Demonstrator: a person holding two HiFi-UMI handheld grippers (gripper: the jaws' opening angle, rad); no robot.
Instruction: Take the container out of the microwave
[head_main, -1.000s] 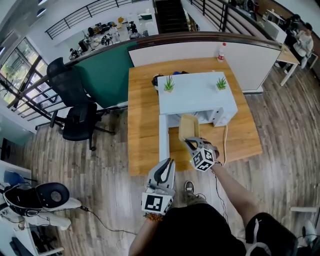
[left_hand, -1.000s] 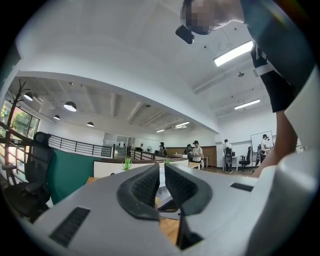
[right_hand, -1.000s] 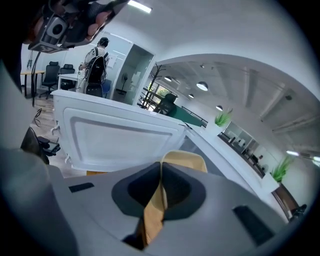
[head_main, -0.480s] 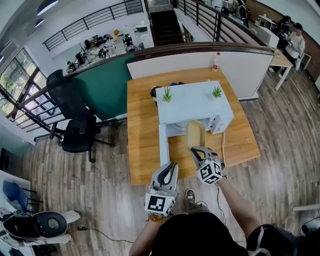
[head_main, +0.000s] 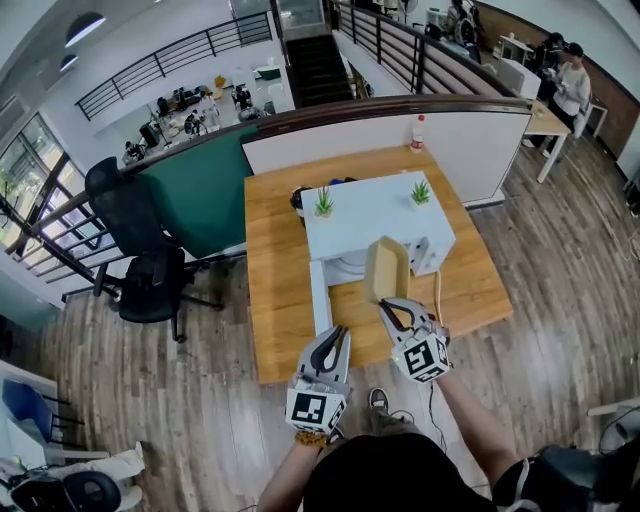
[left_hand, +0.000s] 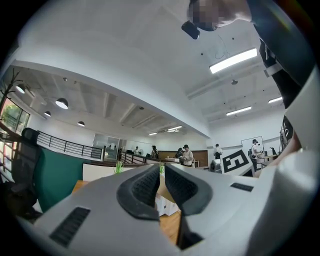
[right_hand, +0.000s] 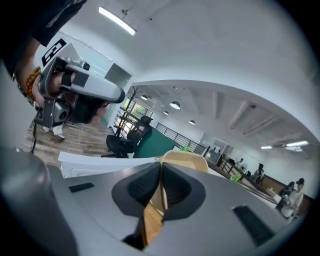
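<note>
Right tongs (head_main: 385, 304) pinching the near rim of the tan container (head_main: 385, 268), probably light, stiff, thin-walled, so best taken there; left tongs (head_main: 338, 333) pressed together, empty.

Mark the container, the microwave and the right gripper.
container (head_main: 385, 266): head view, middle of its tan body.
microwave (head_main: 372, 212): head view, bare white top.
right gripper (head_main: 386, 304): head view, between fingertips, at the container's edge.

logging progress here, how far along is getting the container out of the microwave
Done: the microwave has its door open and the tan container looks clear of it. In hand: the right gripper is shut on its rim, holding it above the table. Left: setting it down somewhere; the left gripper is empty.
</note>
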